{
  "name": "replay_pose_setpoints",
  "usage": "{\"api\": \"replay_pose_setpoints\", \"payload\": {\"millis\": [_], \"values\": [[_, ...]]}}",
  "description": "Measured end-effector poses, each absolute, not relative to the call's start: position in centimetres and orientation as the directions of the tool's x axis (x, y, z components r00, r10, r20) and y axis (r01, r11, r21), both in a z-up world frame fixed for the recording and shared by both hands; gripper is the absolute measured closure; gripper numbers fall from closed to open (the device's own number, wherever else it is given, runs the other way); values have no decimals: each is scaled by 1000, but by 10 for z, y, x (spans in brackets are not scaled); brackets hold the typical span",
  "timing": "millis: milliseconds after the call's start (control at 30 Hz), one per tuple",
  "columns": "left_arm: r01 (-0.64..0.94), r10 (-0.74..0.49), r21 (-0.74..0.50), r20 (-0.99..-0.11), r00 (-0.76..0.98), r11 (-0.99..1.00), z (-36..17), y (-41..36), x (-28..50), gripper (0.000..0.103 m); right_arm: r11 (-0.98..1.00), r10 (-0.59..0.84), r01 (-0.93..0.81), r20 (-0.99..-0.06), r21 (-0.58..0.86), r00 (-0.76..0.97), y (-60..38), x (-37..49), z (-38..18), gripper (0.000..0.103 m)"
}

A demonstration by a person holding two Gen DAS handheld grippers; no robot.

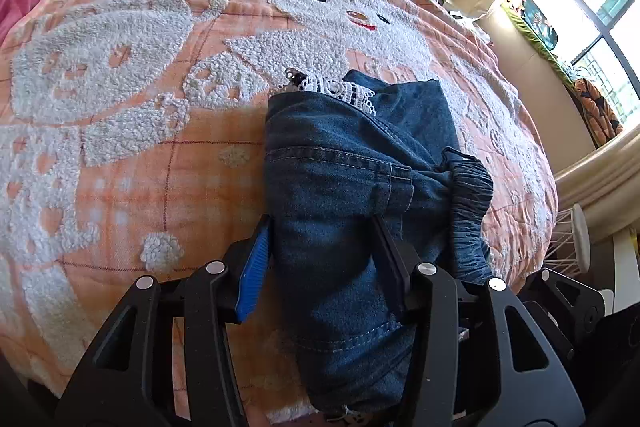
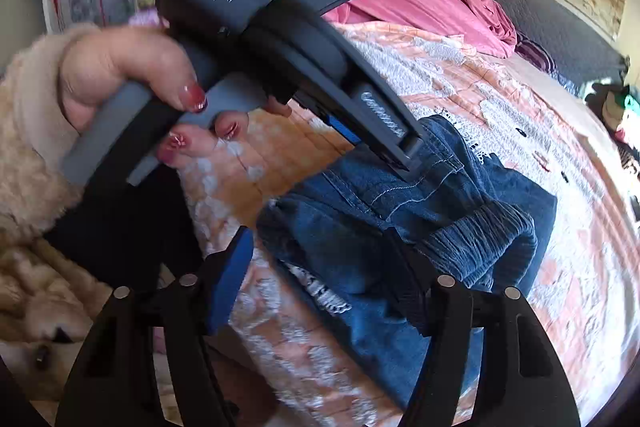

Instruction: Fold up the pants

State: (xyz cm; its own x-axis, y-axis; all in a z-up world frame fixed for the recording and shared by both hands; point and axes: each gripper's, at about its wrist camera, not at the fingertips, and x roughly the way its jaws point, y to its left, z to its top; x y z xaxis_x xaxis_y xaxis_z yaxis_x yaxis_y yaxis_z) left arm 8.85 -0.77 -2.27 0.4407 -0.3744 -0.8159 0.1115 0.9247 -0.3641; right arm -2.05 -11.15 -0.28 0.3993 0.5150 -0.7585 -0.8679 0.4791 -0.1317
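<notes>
The pants [image 1: 352, 187], dark blue denim, lie bunched in a thick fold on the bed's peach quilt [image 1: 120, 163], near its edge, with white lace trim [image 1: 344, 93] poking out at the far end and the gathered elastic waistband [image 1: 472, 187] to the right. The left claw [image 1: 322, 259] straddles the near end of the bundle, its blue-padded fingers [image 1: 256, 267] spread wide with denim between them but not pinched. The right claw [image 2: 320, 267] is likewise spread open, over the denim beside the waistband. In the right wrist view a hand [image 2: 120, 75] with red-painted nails holds the left tool's grey handle
</notes>
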Motion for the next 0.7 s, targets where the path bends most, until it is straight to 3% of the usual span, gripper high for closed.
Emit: {"api": "replay_pose_setpoints", "payload": {"millis": [67,100,200,267,500,700], "values": [[109,-374,-364,-818,438,925,-24,-9,92,62,460,494,-868,-760,-185,423,-106,-18,-11,53],[108,-372,-363,-819,437,926,-24,-10,93,62,448,500,-876,-762,-180,412,-104,-16,-14,65],[104,-366,-358,-825,430,928,-27,-12,97,62,419,537,-904,-780,-86,323,-105,-10,-16,87],[101,-369,-362,-825,427,927,-29,-11,97,62,400,550,-915,-785,-52,286,-112,-10,-11,95],[98,-376,-372,-820,432,923,-32,-11,100,61,400,523,-916,-824,11,219,-126,-9,-35,95],[104,-358,-351,-815,455,931,-27,-15,96,60,449,565,-889,-798,84,210,-137,-7,-31,89]]}}
